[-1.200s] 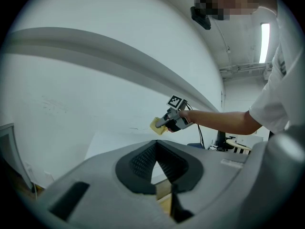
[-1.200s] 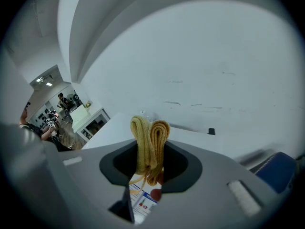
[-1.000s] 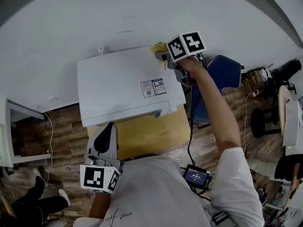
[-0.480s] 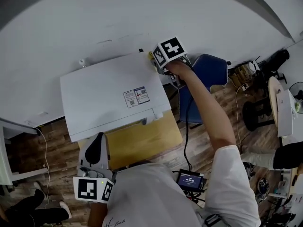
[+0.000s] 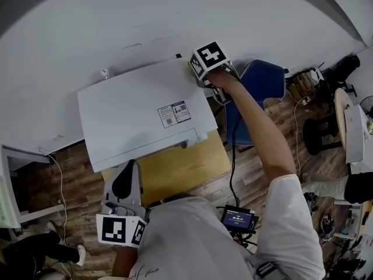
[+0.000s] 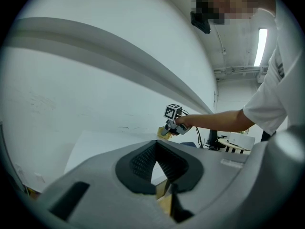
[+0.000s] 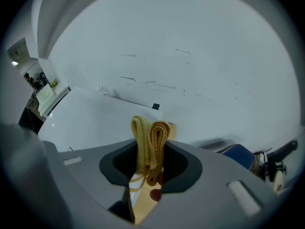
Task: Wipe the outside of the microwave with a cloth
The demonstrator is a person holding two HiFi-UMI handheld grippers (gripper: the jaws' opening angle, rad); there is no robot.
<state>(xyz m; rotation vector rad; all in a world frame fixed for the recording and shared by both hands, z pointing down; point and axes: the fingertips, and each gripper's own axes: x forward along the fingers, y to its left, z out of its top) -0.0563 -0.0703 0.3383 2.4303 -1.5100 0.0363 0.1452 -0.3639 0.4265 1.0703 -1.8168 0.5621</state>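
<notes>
The white microwave [image 5: 140, 118] stands on a yellow table, seen from above in the head view. My right gripper [image 5: 197, 70] is at the microwave's back right corner, close to the wall. It is shut on a folded yellow cloth [image 7: 150, 137], which stands up between its jaws in the right gripper view, with the microwave's top [image 7: 90, 120] behind it. Only a sliver of the cloth [image 5: 190, 67] shows in the head view. My left gripper [image 5: 129, 168] hangs low in front of the microwave, jaws shut with nothing in them. The left gripper view shows the microwave's top [image 6: 105, 144] and the right gripper [image 6: 167, 130].
A white wall [image 5: 175, 16] runs right behind the microwave. The yellow table [image 5: 180, 168] sticks out in front of it. A blue chair [image 5: 265, 83] stands to the right, beside a black cable. A white cabinet [image 5: 9, 182] is at the far left on the wooden floor.
The head camera has shifted. My right gripper with the cloth has stayed at the microwave's back right corner, moving only slightly along it. The left gripper has kept its place.
</notes>
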